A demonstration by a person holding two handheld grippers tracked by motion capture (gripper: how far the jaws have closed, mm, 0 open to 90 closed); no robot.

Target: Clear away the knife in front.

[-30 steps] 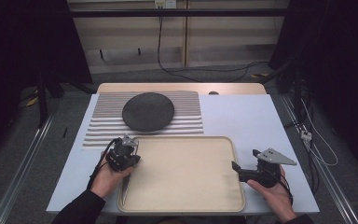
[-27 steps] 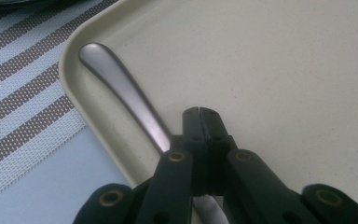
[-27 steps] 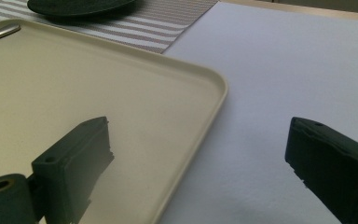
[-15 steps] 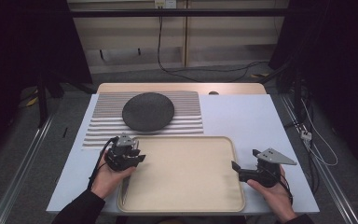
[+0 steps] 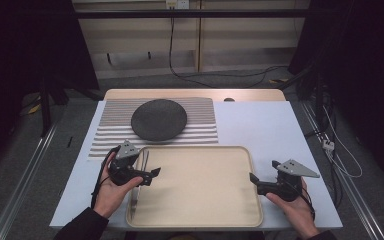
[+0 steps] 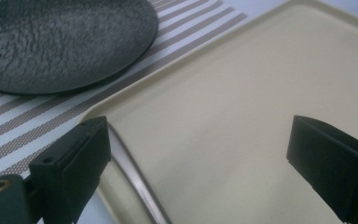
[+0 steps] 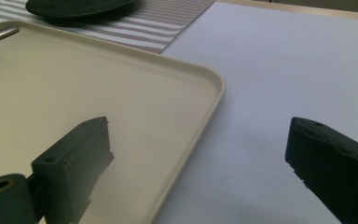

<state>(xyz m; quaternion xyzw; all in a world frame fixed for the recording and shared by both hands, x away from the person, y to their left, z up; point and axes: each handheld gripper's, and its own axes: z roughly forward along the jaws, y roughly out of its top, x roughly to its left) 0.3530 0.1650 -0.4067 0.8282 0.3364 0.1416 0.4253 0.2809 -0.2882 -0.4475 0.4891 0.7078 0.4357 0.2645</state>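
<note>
A slim metal utensil (image 5: 139, 177) lies lengthwise along the left side of the beige tray (image 5: 200, 220). Its shiny handle (image 6: 133, 179) runs just inside the rim, beside the left jaw. My left gripper (image 5: 152, 173) hovers over the tray's left part. Its jaws have just been opening and stand wide, with only bare tray between them (image 6: 196, 158). My right gripper (image 5: 263, 173) rests at the tray's right edge, open, with the rim (image 7: 212, 91) and white table between its jaws (image 7: 198, 163).
A round black plate (image 5: 159, 119) sits on a striped placemat (image 5: 200, 112) behind the tray. White tabletop (image 5: 260, 125) lies to the right. Cables run on the floor behind the table and along its right side.
The left gripper has opened and let go of the utensil, then lifted and moved right over the tray. The right gripper has stayed where it was.
</note>
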